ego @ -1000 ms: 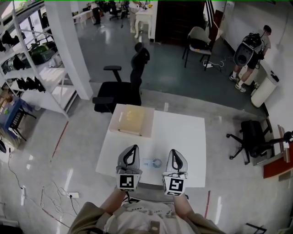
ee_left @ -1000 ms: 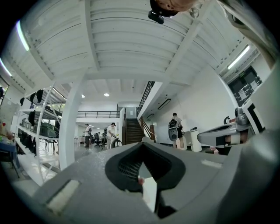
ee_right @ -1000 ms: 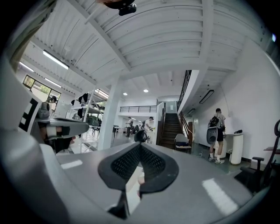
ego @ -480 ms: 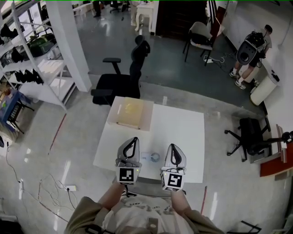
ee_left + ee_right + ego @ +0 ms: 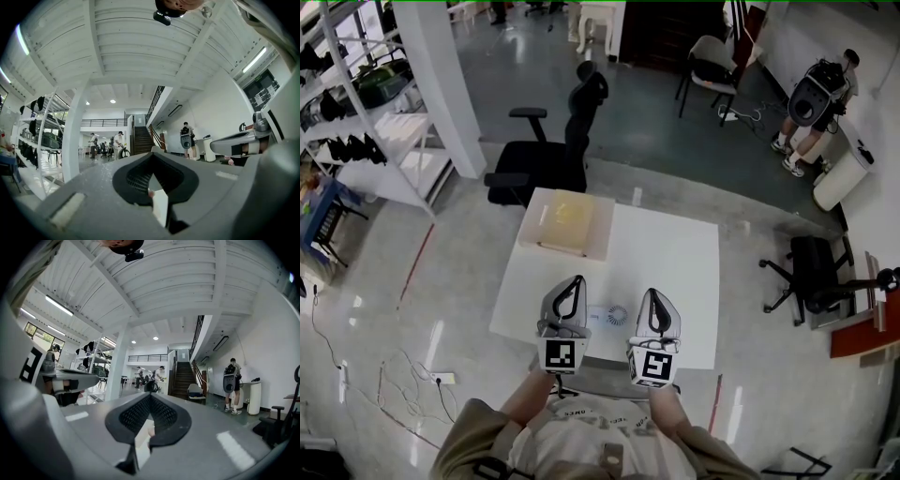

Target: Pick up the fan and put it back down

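A square white table (image 5: pixel 670 258) carries a flat tan box (image 5: pixel 563 225) at its far left corner. Over its near edge, the grey left gripper (image 5: pixel 576 280) and right gripper (image 5: pixel 649 293) hover fully closed and empty. A small white fan (image 5: pixel 614 317) lies on the table between them.

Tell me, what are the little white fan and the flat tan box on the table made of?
The small white round fan looks like smooth plastic, judging by its pale, thin grille. The flat tan box looks like matte cardboard or light wood; it is too small here to tell which.
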`<state>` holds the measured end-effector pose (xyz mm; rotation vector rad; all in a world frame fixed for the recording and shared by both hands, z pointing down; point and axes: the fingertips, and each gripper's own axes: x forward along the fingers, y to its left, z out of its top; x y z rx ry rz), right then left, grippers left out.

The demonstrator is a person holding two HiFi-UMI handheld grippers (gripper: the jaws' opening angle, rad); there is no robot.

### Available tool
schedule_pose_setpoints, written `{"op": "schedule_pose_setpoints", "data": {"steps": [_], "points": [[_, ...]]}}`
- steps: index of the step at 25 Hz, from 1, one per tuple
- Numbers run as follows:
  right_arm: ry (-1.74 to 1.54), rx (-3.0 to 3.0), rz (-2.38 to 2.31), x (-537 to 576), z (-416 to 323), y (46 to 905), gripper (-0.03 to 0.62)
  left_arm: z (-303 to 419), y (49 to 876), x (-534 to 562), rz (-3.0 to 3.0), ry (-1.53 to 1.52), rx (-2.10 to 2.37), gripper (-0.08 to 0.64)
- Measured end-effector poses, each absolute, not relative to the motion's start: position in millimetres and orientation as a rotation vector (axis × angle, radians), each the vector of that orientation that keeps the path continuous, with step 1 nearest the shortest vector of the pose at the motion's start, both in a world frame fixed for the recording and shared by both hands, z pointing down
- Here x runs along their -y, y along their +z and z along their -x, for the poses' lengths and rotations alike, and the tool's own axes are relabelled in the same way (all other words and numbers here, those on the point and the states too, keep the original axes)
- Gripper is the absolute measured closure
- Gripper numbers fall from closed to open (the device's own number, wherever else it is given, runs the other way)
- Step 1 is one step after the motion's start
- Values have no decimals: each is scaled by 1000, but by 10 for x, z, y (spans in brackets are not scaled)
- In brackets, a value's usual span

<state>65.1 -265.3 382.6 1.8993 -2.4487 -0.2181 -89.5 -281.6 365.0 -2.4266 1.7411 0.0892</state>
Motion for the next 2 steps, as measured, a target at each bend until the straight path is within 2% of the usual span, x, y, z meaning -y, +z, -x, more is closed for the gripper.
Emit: {"op": "schedule_pose_setpoints", "data": {"steps": [2], "points": [[-213,2447,-1900,2663,-643,3842,594,900,3667,2830,2419,101,-1737,548]]}}
